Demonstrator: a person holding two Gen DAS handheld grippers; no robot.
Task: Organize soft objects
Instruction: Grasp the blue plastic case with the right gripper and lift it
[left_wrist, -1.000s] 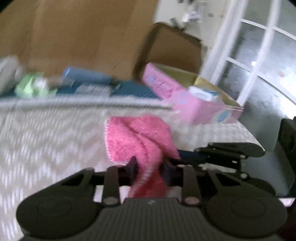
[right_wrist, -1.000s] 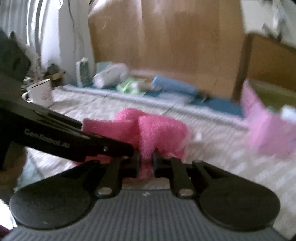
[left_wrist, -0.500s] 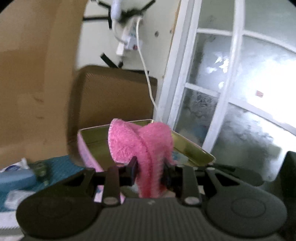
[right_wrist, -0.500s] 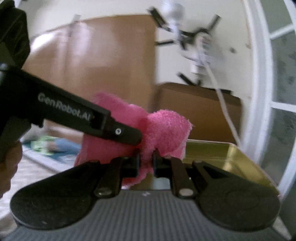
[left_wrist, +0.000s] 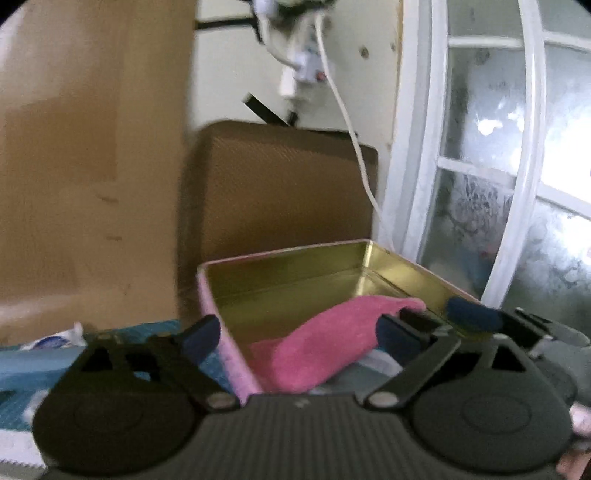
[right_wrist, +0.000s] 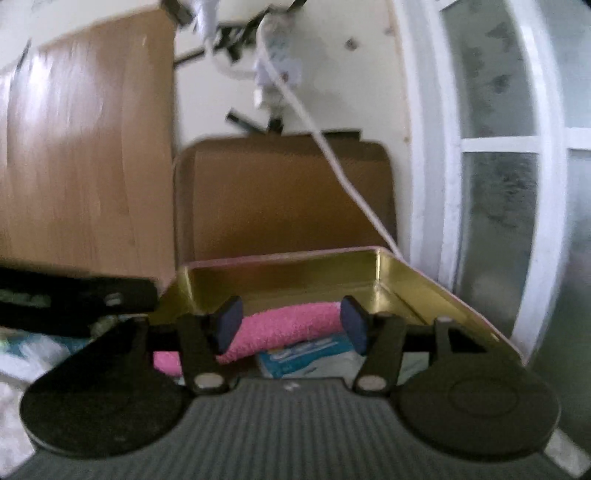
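Presently the fluffy pink cloth (left_wrist: 328, 339) lies inside the open rectangular tin with gold interior and pink outer walls (left_wrist: 295, 273), draped low over its near portion and resting partly on a white-and-blue packet (right_wrist: 306, 350) already in the tin.

Left gripper (left_wrist: 295, 332): jaws are opening and stand wide. The cloth sits beyond and slightly below the line between its dark blue pads (left_wrist: 205, 336); neither pad presses on it. The left pad is outside the tin's near-left wall, the right pad over the tin's interior. Nothing is held.

Right gripper (right_wrist: 291, 323): jaws are opening, about half spread. In the right wrist view the cloth appears as a pink roll lying crosswise just beyond the pads, spanning the gap between them. Whether the pad faces touch the cloth ends cannot be told for certain; no pinch on the fabric is visible, and the cloth rests on the tin's contents.

The right gripper's fingers show at the right edge of the left wrist view, just beside the cloth's tapered end.

Surroundings: a brown padded panel (right_wrist: 280, 199) stands behind the tin, a white cable (left_wrist: 351, 140) hangs down the wall, and a white-framed frosted window (left_wrist: 498, 184) is on the right.
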